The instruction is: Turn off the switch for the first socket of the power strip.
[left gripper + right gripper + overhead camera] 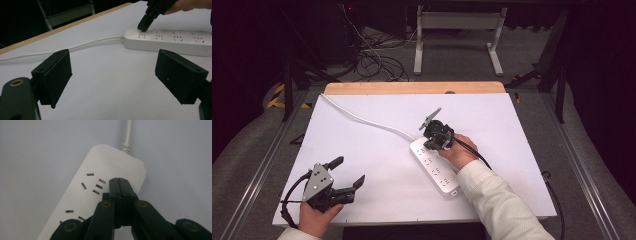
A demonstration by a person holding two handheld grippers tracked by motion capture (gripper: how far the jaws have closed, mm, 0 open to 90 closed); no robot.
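A white power strip [435,170] lies slanted on the white table [362,150], its white cord [362,119] running off to the far left corner. My right gripper [428,145] is shut with nothing between its jaws. Its joined tips [118,181] point down onto the strip's top [100,170], beside the first socket at the cord end [128,132], and seem to touch it. The left gripper view shows that same contact from the side: right gripper [143,26] on the strip [175,41]. My left gripper [350,170] rests near the front left corner, open and empty [117,75].
A wooden strip [412,88] edges the table's far side. Beyond it stand a metal frame [457,40] and tangled floor cables [377,60]. The right gripper's black cable [552,190] trails off the table's right edge.
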